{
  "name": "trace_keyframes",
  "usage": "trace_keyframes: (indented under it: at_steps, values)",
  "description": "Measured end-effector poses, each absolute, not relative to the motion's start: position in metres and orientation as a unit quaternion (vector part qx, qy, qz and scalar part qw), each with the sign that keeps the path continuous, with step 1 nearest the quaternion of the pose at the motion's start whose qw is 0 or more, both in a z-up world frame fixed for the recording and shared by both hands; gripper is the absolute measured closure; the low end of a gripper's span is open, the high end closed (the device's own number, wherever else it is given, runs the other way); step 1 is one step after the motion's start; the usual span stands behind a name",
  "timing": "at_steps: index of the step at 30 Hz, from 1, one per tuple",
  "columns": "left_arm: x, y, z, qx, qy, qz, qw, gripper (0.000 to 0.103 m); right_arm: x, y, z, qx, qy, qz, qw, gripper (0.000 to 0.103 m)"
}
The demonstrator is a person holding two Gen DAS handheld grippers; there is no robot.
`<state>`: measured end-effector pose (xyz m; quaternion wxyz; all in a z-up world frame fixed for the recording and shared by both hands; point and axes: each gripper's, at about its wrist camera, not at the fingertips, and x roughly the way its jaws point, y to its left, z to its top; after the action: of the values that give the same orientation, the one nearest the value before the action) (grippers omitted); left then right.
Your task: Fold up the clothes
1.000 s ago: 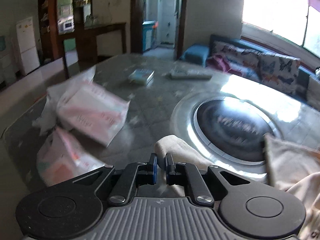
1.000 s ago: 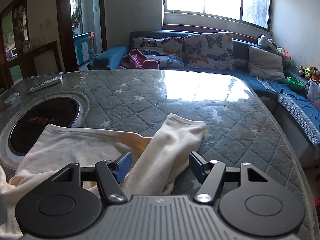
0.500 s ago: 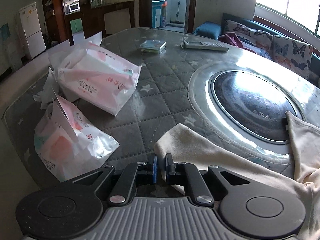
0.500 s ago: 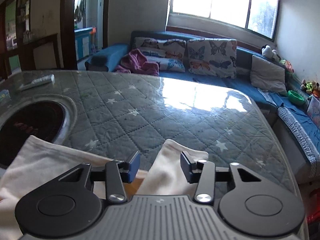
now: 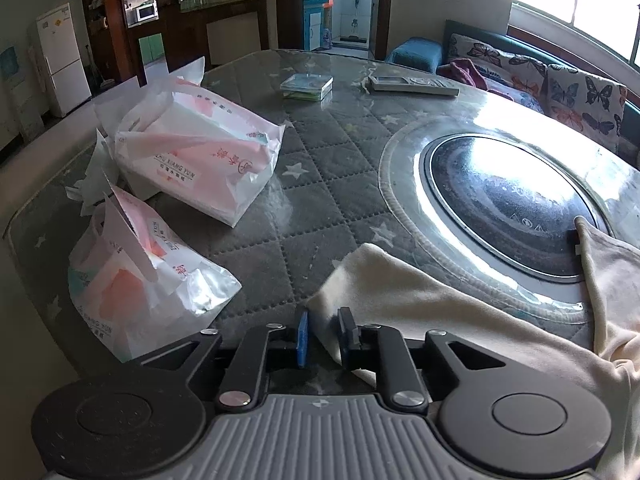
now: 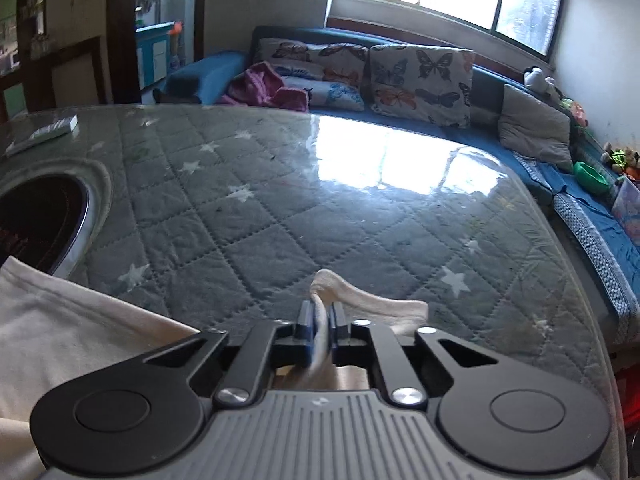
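A cream long-sleeved garment [image 5: 420, 308] lies on the quilted grey table cover [image 5: 320, 200]. One sleeve end reaches between the fingers of my left gripper [image 5: 323, 336]. Its jaws are opening, a gap shows beside the left pad, and the cloth rests on the table. In the right wrist view the garment's body [image 6: 60, 320] spreads at lower left. The other sleeve's cuff [image 6: 360, 300] is bunched up, and my right gripper [image 6: 322, 328] is shut on it, with cloth pinched between the pads.
Two pink-and-white tissue packs [image 5: 192, 160] [image 5: 136, 292] sit left of the left gripper. A round black hob [image 5: 508, 200] is set into the table, with a remote [image 5: 412, 85] and a small box [image 5: 307, 86] beyond. The table's right edge [image 6: 580, 280] faces a blue sofa [image 6: 400, 76].
The left gripper came down with the sleeve end onto the table, and its jaws have now parted. The right gripper slid forward over the other cuff and closed on it.
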<state>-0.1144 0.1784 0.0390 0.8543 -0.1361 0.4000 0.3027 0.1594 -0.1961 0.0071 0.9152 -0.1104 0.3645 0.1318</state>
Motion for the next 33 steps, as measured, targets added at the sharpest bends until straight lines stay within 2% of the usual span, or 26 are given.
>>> trace_keyframes:
  at_steps: [2, 4, 11, 19, 24, 29, 33]
  values:
    - [-0.116, 0.179, 0.042, -0.137, 0.397, 0.305, 0.854, 0.068, 0.154, -0.205, 0.015, -0.102, 0.353, 0.129, 0.921, 0.1]
    - [-0.119, 0.178, 0.047, -0.136, 0.391, 0.309, 0.856, 0.061, 0.148, -0.215, 0.027, -0.094, 0.337, 0.125, 0.928, 0.1]
    - [-0.118, 0.161, 0.065, -0.122, 0.367, 0.273, 0.881, 0.06, 0.112, -0.258, 0.069, -0.072, 0.286, 0.106, 0.95, 0.1]
    - [-0.088, 0.097, 0.073, -0.095, 0.36, 0.125, 0.919, 0.06, 0.057, -0.313, 0.09, -0.053, 0.25, 0.062, 0.965, 0.1]
    - [-0.073, 0.041, 0.074, -0.061, 0.364, -0.008, 0.929, 0.06, 0.024, -0.346, 0.083, -0.048, 0.246, 0.014, 0.968, 0.101]
    - [-0.07, -0.012, 0.069, -0.007, 0.371, -0.119, 0.921, 0.06, 0.005, -0.371, 0.062, -0.032, 0.284, -0.009, 0.958, 0.1]
    - [-0.072, -0.046, 0.062, 0.048, 0.365, -0.177, 0.913, 0.06, -0.003, -0.381, 0.049, -0.007, 0.306, -0.004, 0.952, 0.094]
